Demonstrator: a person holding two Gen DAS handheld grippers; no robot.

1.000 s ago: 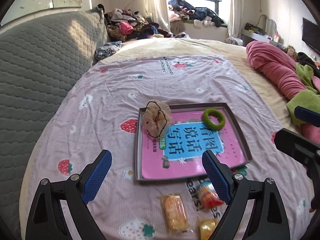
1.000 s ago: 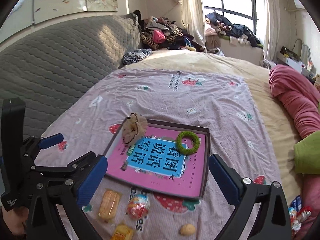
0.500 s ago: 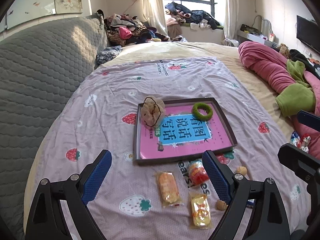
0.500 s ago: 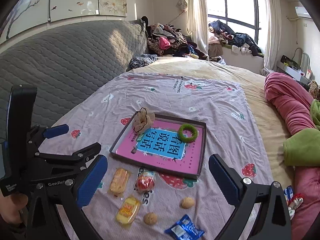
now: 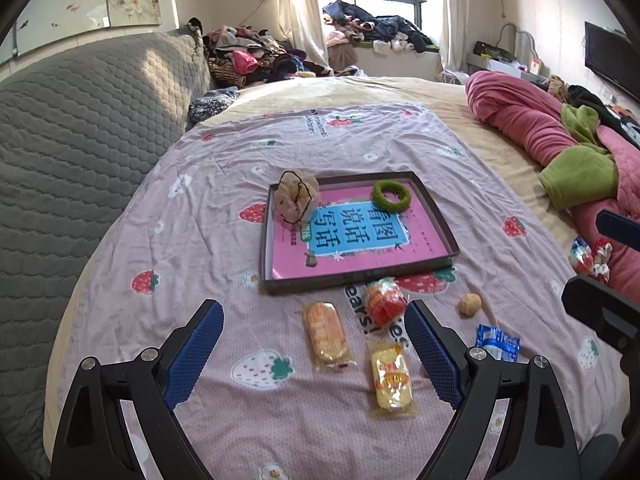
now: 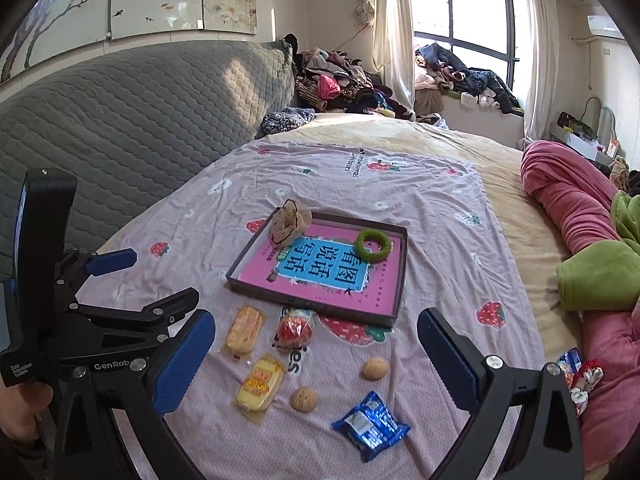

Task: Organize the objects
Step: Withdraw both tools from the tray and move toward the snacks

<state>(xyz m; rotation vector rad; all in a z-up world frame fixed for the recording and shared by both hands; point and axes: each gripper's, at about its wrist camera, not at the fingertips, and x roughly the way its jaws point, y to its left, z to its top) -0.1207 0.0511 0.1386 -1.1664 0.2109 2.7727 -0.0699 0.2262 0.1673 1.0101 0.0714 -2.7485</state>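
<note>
A shallow dark tray (image 5: pixel 436 216) (image 6: pixel 403 264) with a pink book in it lies on the strawberry bedsheet. In it are a beige scrunchie (image 5: pixel 297 197) (image 6: pixel 289 222) and a green ring (image 5: pixel 391 196) (image 6: pixel 373 244). In front of the tray lie an orange snack pack (image 5: pixel 325 334) (image 6: pixel 244 330), a red snack (image 5: pixel 385 302) (image 6: pixel 294 328), a yellow snack (image 5: pixel 390 376) (image 6: pixel 260 386), two walnuts (image 6: pixel 376 369) (image 6: pixel 304 399) and a blue packet (image 5: pixel 497 342) (image 6: pixel 370 426). My left gripper (image 5: pixel 314 354) and right gripper (image 6: pixel 316 360) are both open and empty, held above the snacks.
A grey quilted headboard (image 6: pixel 132 112) runs along the left. Rolled pink and green blankets (image 6: pixel 580 216) lie at the right, with more small packets (image 6: pixel 580 372) beside them. Piled clothes (image 5: pixel 256 56) sit at the far end by the window.
Both grippers have pulled back and up from the tray. More of the snacks, the walnuts and the blue packet have come into view. Jaws stay open.
</note>
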